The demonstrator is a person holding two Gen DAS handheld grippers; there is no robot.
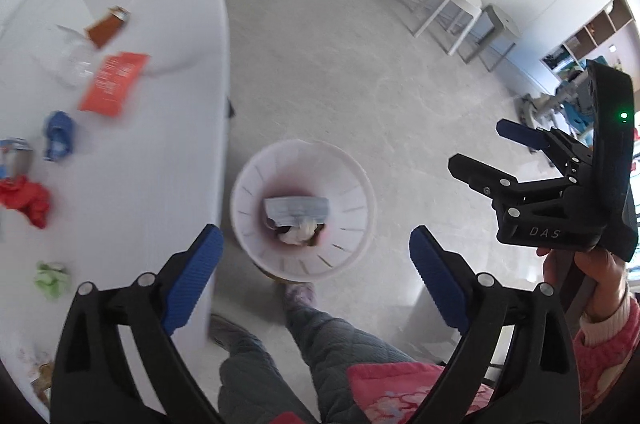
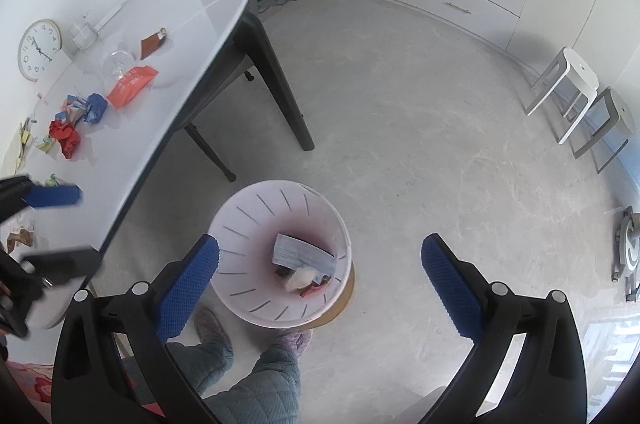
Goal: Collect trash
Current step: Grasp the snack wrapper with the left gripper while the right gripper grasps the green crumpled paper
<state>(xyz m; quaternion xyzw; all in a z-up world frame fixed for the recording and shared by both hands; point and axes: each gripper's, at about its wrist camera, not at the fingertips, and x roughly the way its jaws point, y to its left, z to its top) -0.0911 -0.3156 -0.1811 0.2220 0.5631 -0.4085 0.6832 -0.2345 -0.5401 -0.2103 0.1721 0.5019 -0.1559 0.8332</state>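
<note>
From my left wrist camera: my left gripper (image 1: 316, 278) hangs wide open and empty above the round white slatted waste bin (image 1: 280, 260), which already holds crumpled paper. The white oval table (image 1: 160, 144) lies to my left, strewn with an orange-red flat wrapper (image 1: 113, 84), its long axis running away from me, and a crumpled green paper ball (image 1: 51, 278) nearest my fingers.

From my right wrist camera: my right gripper (image 2: 320, 294), also spread and empty, hovers over the bin, farther from the table. I judge the left better placed.
</note>
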